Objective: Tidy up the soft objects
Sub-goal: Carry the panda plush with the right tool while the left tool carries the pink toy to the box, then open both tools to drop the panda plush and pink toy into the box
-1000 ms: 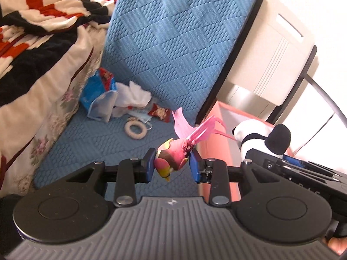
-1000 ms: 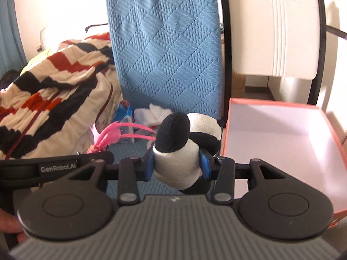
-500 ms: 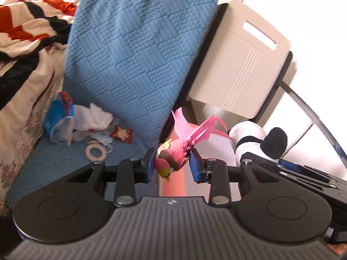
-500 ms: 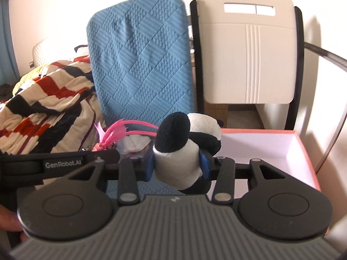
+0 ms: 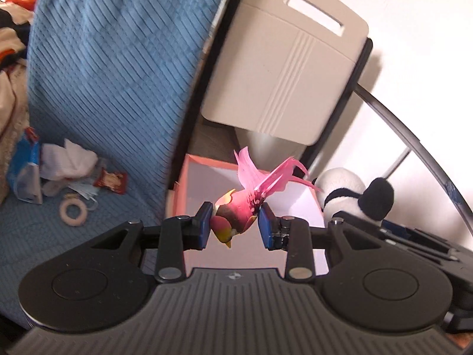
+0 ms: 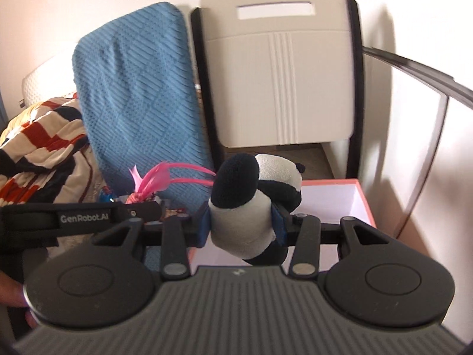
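The left gripper [image 5: 235,227] is clamping a pink feathered bird toy [image 5: 236,213] above the near-left corner of the pink box [image 5: 181,195]. Just beside it, the right gripper [image 6: 241,227] is squeezing a panda plush [image 6: 245,207] over the box's near edge.

You've swung both grippers rightward off the blue cushion [image 5: 112,68] side. Your left gripper [image 5: 235,226] now carries the pink feathered bird [image 5: 236,211] over the open pink box [image 5: 181,195], which a second ago sat off to its right. Your right gripper [image 6: 241,226] has brought the panda plush [image 6: 245,207] over the box's near edge
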`<state>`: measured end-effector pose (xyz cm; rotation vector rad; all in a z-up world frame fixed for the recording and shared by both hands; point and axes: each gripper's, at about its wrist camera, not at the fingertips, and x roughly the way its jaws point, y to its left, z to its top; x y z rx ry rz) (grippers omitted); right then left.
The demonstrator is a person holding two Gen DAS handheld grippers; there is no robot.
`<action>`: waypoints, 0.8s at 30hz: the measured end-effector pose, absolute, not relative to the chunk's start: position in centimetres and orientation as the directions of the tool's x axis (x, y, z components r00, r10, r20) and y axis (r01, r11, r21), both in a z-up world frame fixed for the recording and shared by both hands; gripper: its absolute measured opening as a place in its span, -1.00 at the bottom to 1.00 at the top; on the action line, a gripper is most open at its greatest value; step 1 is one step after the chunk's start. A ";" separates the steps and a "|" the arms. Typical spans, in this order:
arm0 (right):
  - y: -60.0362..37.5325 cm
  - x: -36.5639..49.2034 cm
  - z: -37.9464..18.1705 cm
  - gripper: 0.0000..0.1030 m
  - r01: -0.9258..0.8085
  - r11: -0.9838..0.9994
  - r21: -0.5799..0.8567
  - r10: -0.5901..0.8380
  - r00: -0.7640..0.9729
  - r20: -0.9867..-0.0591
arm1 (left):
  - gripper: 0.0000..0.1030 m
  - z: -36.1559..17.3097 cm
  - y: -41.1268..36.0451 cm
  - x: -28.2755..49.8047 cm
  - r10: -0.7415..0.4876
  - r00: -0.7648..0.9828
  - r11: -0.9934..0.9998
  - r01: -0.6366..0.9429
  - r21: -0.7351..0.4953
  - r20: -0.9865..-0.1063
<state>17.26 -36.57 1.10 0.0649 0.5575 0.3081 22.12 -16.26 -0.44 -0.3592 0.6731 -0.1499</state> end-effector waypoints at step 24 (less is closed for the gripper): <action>-41.8 20.5 -11.6 -0.07 -0.119 0.969 0.216 0.240 0.653 -0.719 | -0.25 -10.8 -22.0 27.6 -0.281 0.591 0.948 0.051 -0.313 -0.756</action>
